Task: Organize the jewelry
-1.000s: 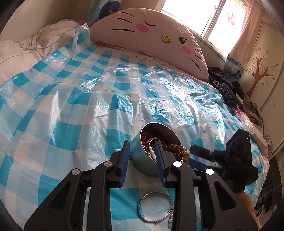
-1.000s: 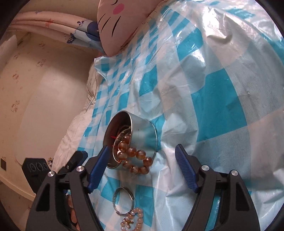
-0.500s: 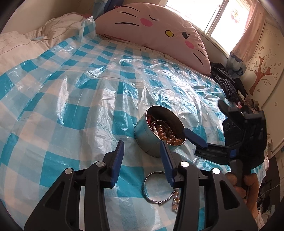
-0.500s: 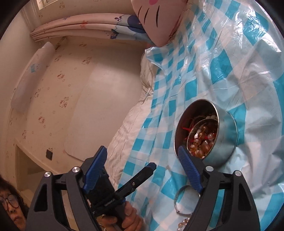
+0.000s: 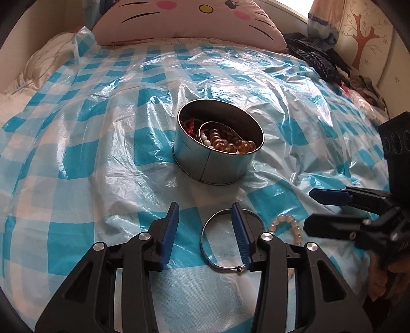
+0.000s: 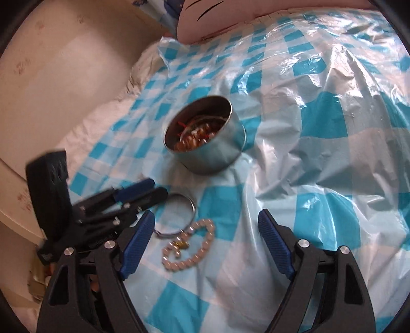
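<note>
Left wrist view shows the left gripper [image 5: 205, 225], jaws open and empty, its right finger [image 5: 241, 233] hiding part of the silver bangle [image 5: 217, 256], then the tin [image 5: 217, 164] mid-sheet, the half-hidden pearl bracelet [image 5: 287, 222], and the right gripper [image 5: 315, 210], open, cut off by the edge.

Round metal tins [image 5: 217, 164]: one is being shown on the checked plastic sheet [image 5: 102, 158].
Silver bangles [image 5: 225, 261]: one is being shown lying outside the tin.
Pale bead bracelets [image 6: 189, 246]: one is being shown beside the bangle.
Amber bead strands [image 5: 230, 144]: one is being seen inside the tin.
Cat-face pillows [image 5: 194, 20]: one is being shown.
Grippers: two are being shown, left gripper [image 5: 205, 230] and right gripper [image 6: 205, 240].
</note>
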{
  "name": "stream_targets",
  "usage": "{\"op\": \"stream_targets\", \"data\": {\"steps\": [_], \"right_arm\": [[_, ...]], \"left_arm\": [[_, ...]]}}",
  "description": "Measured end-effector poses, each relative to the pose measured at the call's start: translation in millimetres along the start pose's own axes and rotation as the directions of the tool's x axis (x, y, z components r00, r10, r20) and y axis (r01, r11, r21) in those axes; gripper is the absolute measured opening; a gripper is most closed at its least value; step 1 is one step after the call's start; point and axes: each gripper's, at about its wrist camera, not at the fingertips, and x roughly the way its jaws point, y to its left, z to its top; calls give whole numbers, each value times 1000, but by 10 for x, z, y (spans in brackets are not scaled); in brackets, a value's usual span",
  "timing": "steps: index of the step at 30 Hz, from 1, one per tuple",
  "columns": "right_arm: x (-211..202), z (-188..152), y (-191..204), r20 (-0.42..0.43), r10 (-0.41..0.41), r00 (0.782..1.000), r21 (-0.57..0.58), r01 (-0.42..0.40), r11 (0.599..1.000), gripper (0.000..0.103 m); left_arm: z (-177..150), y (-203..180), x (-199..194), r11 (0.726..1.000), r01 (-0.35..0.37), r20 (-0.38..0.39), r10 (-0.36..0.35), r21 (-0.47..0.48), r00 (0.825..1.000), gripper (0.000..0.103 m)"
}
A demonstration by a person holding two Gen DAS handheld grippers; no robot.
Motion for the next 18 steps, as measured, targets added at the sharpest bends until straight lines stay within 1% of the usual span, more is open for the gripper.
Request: {"op": "stream_targets", "data": {"steps": [2, 4, 5, 6, 7, 8, 9, 10, 12, 13, 14, 15, 16, 17, 18], "right_arm": [[29, -54, 127, -31, -69, 997, -97, 66, 993, 75], [66, -84, 212, -49, -113, 992, -173, 104, 979, 72], [70, -91, 256, -46, -129, 991, -208, 117, 971, 67], [63, -107, 290, -38, -131, 991, -238, 119, 964, 64], [47, -131, 351, -28, -119, 992, -271, 107, 956, 64], [8, -160, 409, -13, -91, 996, -303, 83, 949, 63], [-7, -185, 455, -11, -72, 997, -324, 65, 944, 63], [26, -193, 478, -29, -81, 996, -336, 67, 939, 62], [189, -206, 457, -84, -139, 987, -349, 102, 932, 53], [261, -200, 401, -108, -146, 983, -335, 102, 937, 51], [281, -198, 332, -122, -126, 985, -305, 83, 949, 47], [280, -174, 265, -128, -101, 987, -267, 64, 961, 36], [261, -155, 212, -124, -103, 987, -247, 70, 966, 28], [242, -149, 171, -118, -125, 985, -242, 94, 966, 15], [228, -151, 162, -108, -158, 981, -252, 127, 959, 10]], "left_arm": [[-10, -23, 41, 1000, -5, -13, 5, 18, 1000, 40], [-16, -40, 85, 999, -18, -25, 18, 38, 1000, 38], [-17, -49, 88, 998, -29, -24, 30, 47, 999, 36], [-20, -52, 84, 998, -33, -19, 34, 50, 999, 36], [-20, -47, 75, 998, -35, -14, 35, 49, 999, 36], [-18, -36, 69, 998, -34, -11, 34, 45, 999, 36], [-15, -27, 72, 999, -28, -13, 28, 43, 1000, 36], [-15, -24, 83, 999, -25, -18, 26, 45, 999, 36], [-22, -36, 99, 998, -25, -23, 27, 57, 999, 36], [-27, -49, 106, 998, -19, -27, 21, 65, 999, 36], [-35, -67, 119, 997, -17, -32, 19, 77, 999, 36], [-44, -92, 135, 996, -19, -38, 22, 92, 999, 34], [-58, -123, 148, 994, -23, -42, 28, 109, 999, 32], [-71, -153, 160, 991, -26, -51, 32, 129, 998, 25], [-84, -184, 166, 989, -31, -56, 40, 147, 998, 20]]}}
